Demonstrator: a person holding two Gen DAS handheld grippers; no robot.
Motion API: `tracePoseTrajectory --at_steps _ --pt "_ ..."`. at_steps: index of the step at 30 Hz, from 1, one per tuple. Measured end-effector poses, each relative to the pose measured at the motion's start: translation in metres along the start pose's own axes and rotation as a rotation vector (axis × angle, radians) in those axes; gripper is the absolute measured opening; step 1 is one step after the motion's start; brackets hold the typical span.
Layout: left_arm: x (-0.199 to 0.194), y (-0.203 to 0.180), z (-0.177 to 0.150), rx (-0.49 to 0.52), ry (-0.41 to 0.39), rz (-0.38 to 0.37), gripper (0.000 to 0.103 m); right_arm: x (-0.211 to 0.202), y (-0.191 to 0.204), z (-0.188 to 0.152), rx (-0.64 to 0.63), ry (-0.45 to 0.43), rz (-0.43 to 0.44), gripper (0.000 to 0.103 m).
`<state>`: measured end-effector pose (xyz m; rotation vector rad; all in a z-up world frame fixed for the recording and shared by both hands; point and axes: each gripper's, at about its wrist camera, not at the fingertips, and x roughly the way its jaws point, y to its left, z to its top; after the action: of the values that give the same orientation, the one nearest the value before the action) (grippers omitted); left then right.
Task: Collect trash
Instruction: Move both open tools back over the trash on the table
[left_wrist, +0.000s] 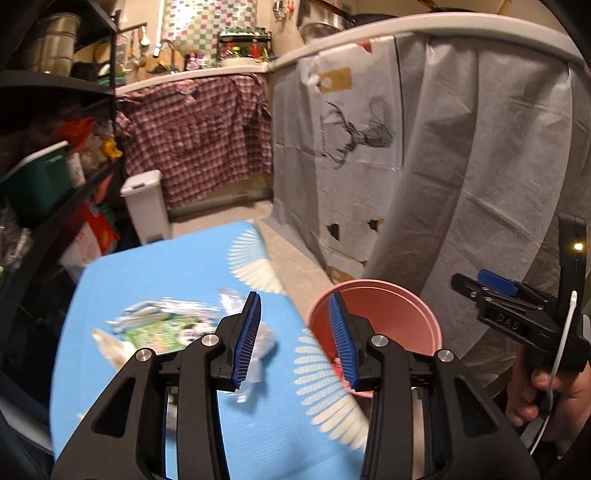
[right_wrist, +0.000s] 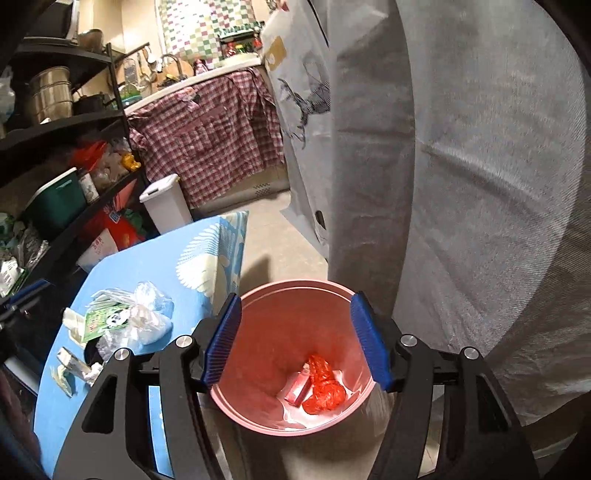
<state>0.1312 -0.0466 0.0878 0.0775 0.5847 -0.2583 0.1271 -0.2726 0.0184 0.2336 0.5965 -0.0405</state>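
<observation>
A pink bin stands on the floor beside a blue table; it also shows in the left wrist view. Inside lie a crumpled red wrapper and a small pink box. On the table lie a green panda packet, clear plastic bags and small paper scraps. My right gripper is open and empty above the bin's mouth. My left gripper is open and empty above the table's right edge, near the clear plastic and the packet.
A grey cloth with a deer print hangs at the right. A white lidded bin stands on the floor behind the table. A dark shelf rack full of containers lines the left. A checked cloth covers the far counter.
</observation>
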Motion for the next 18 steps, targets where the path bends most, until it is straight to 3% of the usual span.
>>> tracePoseTrajectory --at_steps 13,18 --pt "-0.046 0.113 0.009 -0.084 -0.038 0.145 0.039 -0.038 0.04 -0.002 -0.095 -0.063 0.115 0.058" --pt "-0.047 0.151 0.0 -0.169 -0.056 0.191 0.039 -0.032 0.064 -0.003 -0.11 -0.048 0.164 0.052"
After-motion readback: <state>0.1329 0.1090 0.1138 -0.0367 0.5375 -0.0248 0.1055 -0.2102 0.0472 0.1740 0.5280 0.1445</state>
